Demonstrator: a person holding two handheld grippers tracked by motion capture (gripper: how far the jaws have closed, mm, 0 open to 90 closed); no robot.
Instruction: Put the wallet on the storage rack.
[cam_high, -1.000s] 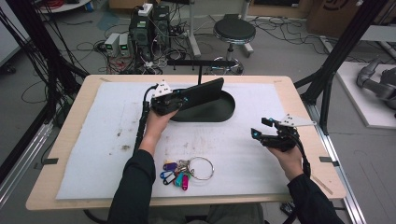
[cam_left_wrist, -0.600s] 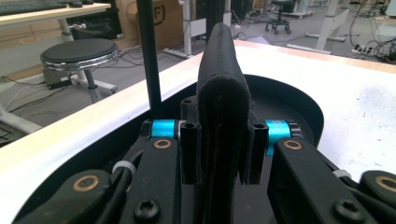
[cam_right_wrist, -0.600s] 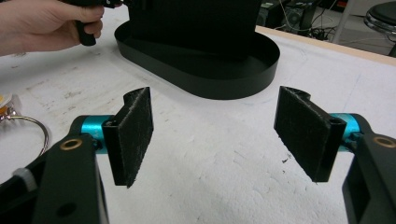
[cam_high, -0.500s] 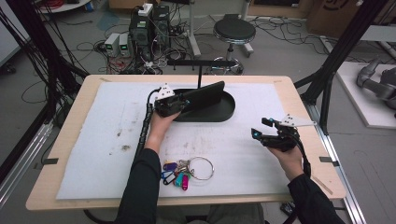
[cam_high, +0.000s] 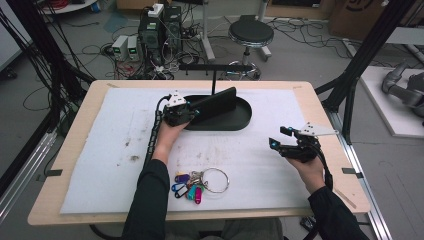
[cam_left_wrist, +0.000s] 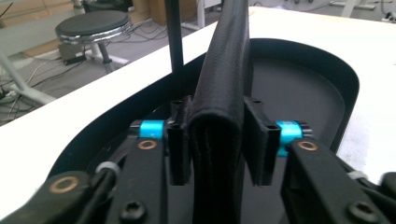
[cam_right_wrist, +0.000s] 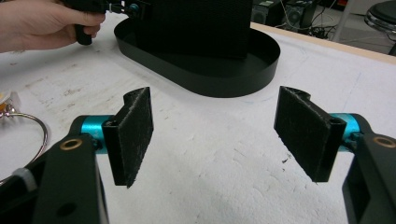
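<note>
A black leather wallet (cam_high: 215, 102) stands on its edge in a black oval tray (cam_high: 235, 120) at the back middle of the white mat. My left gripper (cam_high: 196, 111) is at the tray's left end with the wallet (cam_left_wrist: 219, 84) between its jaws. The jaws have just been opening, and the pads (cam_left_wrist: 180, 140) sit at the wallet's sides without squeezing it. My right gripper (cam_high: 278, 137) hovers over the mat at the right, open wide with nothing between its pads (cam_right_wrist: 135, 135). In the right gripper view the tray (cam_right_wrist: 210, 79) and the wallet (cam_right_wrist: 201, 28) lie ahead.
A bunch of keys with coloured tags (cam_high: 190, 185) on a metal ring (cam_high: 216, 180) lies near the front middle of the mat. A thin black post (cam_high: 214, 80) with a crossbar rises behind the tray. Cables, boxes and a stool (cam_high: 250, 32) stand on the floor beyond the table.
The left gripper and the wallet have shifted slightly right and settled lower into the tray. The right gripper has stayed where it was.
</note>
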